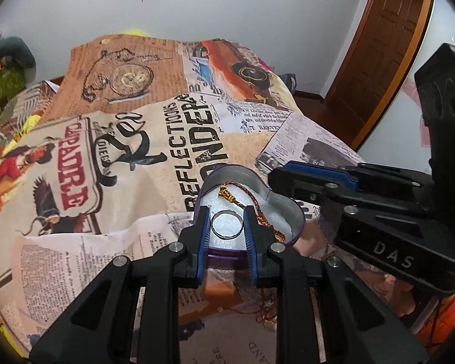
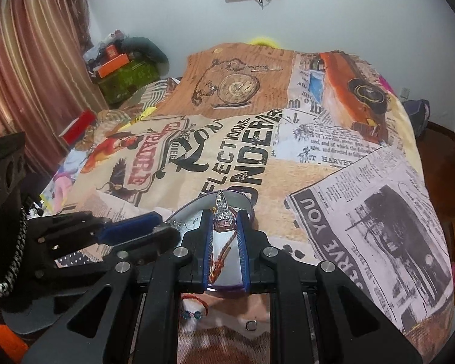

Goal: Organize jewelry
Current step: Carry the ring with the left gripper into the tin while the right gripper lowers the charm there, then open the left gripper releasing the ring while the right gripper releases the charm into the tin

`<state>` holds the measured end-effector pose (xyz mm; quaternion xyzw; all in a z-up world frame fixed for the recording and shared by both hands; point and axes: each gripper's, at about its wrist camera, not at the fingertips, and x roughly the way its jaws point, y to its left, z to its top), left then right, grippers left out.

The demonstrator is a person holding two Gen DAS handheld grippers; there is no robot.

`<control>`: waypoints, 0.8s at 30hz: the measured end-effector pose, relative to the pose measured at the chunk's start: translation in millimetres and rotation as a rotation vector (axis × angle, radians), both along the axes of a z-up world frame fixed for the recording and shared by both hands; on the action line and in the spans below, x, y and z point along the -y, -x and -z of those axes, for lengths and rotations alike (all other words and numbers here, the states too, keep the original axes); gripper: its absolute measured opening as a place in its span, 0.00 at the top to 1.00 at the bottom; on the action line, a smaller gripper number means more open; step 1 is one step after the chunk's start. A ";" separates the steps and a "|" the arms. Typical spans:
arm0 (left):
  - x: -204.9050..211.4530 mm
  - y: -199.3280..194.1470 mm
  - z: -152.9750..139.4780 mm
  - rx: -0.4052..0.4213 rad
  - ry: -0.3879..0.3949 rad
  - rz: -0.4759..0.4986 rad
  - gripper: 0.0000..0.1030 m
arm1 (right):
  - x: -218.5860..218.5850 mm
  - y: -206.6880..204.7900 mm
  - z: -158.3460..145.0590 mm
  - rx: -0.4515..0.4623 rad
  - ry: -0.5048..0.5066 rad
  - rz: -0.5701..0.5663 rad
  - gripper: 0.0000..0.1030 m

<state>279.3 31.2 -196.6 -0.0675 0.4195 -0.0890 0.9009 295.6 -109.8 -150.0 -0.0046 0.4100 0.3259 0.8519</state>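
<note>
Jaws of the left gripper (image 1: 226,224) pinch a silver ring (image 1: 226,224) above the heart-shaped tin (image 1: 298,219); right gripper (image 2: 225,224) jaws clamp a glass pendant (image 2: 224,217) there. Lower each piece onto the padding before releasing, clear of the braided cord (image 1: 259,209).

Two close views, shared tin (image 1: 283,209)

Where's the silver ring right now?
In the left wrist view, the silver ring sits between the left hand-held gripper fingers, over the heart-shaped tin, beside the red-and-gold cord.
</note>
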 end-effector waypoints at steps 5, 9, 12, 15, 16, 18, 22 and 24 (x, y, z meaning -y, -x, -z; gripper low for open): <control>2.1 -2.2 1.9 -0.010 -0.014 0.002 0.80 | -7.2 -9.3 4.9 -0.030 0.021 -0.031 0.87; 1.7 -2.2 1.0 -0.007 -0.020 0.003 0.80 | -7.6 -14.1 8.7 -0.057 0.022 -0.043 0.87; 2.4 -0.6 -1.1 0.000 -0.041 0.000 0.80 | -7.2 -16.7 10.6 -0.093 0.018 -0.063 0.86; 1.3 3.8 -4.1 0.016 -0.075 -0.017 0.80 | -9.4 -15.1 9.9 -0.084 0.039 -0.072 0.86; 0.1 5.4 -5.3 0.018 -0.081 -0.022 0.80 | -9.7 -14.8 9.7 -0.078 0.044 -0.072 0.86; -3.0 7.7 -7.7 0.021 -0.080 -0.028 0.80 | -10.8 -12.5 9.0 -0.065 0.059 -0.073 0.86; -10.2 13.9 -14.2 0.032 -0.093 -0.047 0.80 | -11.0 -10.5 8.4 -0.059 0.068 -0.073 0.86; -12.1 16.2 -16.8 0.037 -0.099 -0.052 0.80 | -10.2 -8.9 7.0 -0.054 0.069 -0.069 0.86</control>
